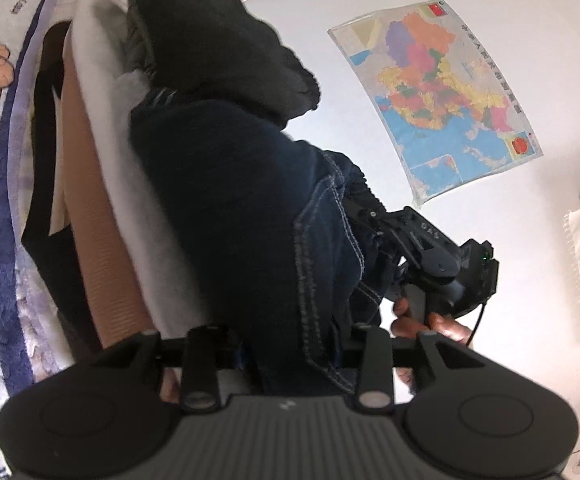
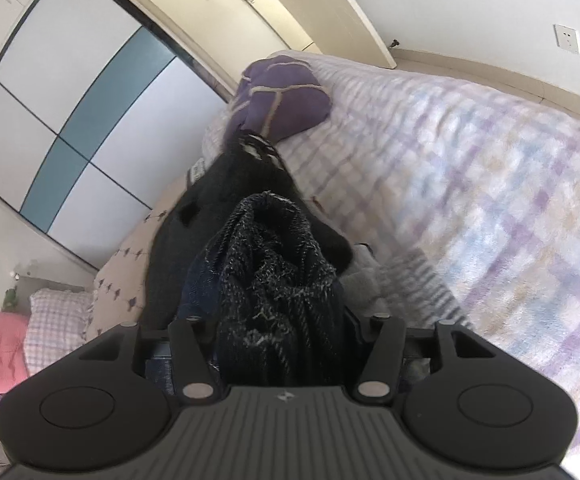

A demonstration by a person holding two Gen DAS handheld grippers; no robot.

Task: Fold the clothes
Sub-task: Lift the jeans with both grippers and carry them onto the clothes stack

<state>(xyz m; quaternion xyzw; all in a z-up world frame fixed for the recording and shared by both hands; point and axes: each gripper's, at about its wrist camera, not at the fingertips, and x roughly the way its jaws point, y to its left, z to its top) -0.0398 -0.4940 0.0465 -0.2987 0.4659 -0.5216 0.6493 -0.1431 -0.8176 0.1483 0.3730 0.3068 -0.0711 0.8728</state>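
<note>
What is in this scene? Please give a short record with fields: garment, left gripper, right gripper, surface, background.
garment: dark jeans, bunched and lifted, held by both grippers
left gripper: shut on the jeans, fabric between its fingers
right gripper: shut on the jeans, frayed hem in front of the camera
surface: bed with checked blanket, purple pillow on it
background: map on white wall; wardrobe

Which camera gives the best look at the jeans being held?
The left wrist view: the jeans show their dark denim and pale seam stitching, stretched between the left claw and right claw. The right wrist view shows only a bunched, frayed dark wad of them.
</note>
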